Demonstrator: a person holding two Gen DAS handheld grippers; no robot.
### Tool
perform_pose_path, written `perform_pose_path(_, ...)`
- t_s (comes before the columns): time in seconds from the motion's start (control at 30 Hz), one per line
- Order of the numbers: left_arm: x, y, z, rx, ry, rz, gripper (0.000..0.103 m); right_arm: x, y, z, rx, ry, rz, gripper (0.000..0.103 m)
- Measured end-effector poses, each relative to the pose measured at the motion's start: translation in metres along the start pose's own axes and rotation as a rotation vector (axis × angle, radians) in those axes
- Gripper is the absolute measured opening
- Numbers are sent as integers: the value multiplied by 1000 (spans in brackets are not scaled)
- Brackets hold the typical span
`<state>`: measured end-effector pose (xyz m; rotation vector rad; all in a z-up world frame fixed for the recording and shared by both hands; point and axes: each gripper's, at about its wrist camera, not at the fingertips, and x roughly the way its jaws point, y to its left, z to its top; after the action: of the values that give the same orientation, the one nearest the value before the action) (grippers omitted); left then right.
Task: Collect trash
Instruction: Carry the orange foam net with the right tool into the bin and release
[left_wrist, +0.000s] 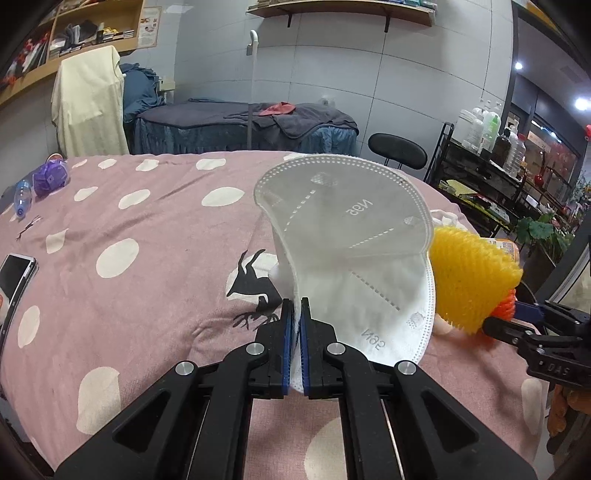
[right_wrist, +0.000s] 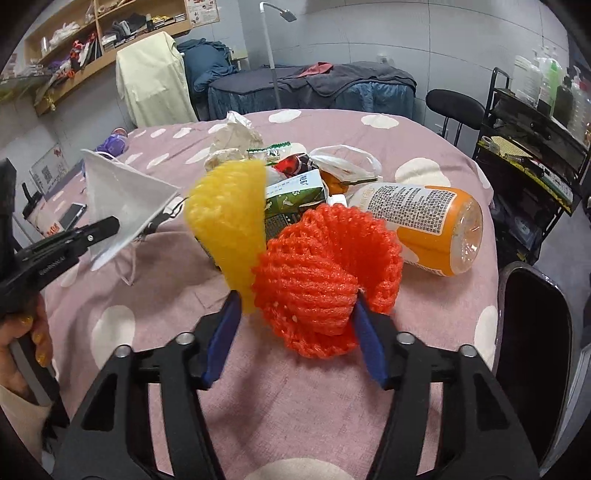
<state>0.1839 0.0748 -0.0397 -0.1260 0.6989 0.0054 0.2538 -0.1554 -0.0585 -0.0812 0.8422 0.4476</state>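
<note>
My left gripper is pinched tight on the lower edge of a white folded mask, which stands up from the jaws over the spotted pink cloth; its long axis runs up and away from me, the curved edge toward the far side, and "N95" is stamped on it twice, reading upside down from my left camera. From the right camera the mask shows as a pale wedge at the left, its ear loops hanging beneath. My right gripper stands part open, with the red foam net between the blue pads; both pads touch it, and the net bulges up and outward, its open mouth facing away and to the right. A yellow net stands upright just beside it, against the left pad. Behind them lies an orange bottle on its side, base pointing toward the right, its label covered in small print I cannot read. A green carton with some writing, too small to tell, sits in the pile with crumpled paper and a plastic bag. A phone lies at the cloth's left edge.
</note>
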Motion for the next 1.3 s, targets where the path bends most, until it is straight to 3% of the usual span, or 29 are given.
perform_pose_path(0.03,-3,-2,-1,4,-5,-4,5,2,0,-1,-4,7,-7,29)
perform_pose_path(0.37,-43,-30,-5,46,-84,-62,5,-43,-18,-19,66,-81,42,15)
perform_pose_path(0.6,-58,-64,-8,92,-115,-142,5,-85,-35,-37,139,-162,36,14)
perform_pose_path(0.87,-53,-113,-11,161,-104,-243,5,-128,-70,-68,224,-228,-65,14)
perform_pose_path(1.07,-50,-146,-13,208,-97,-316,5,-146,-103,-87,300,-240,-145,14)
perform_pose_path(1.3,-40,-180,-17,258,-71,-380,5,-138,-145,-105,394,-202,-216,14)
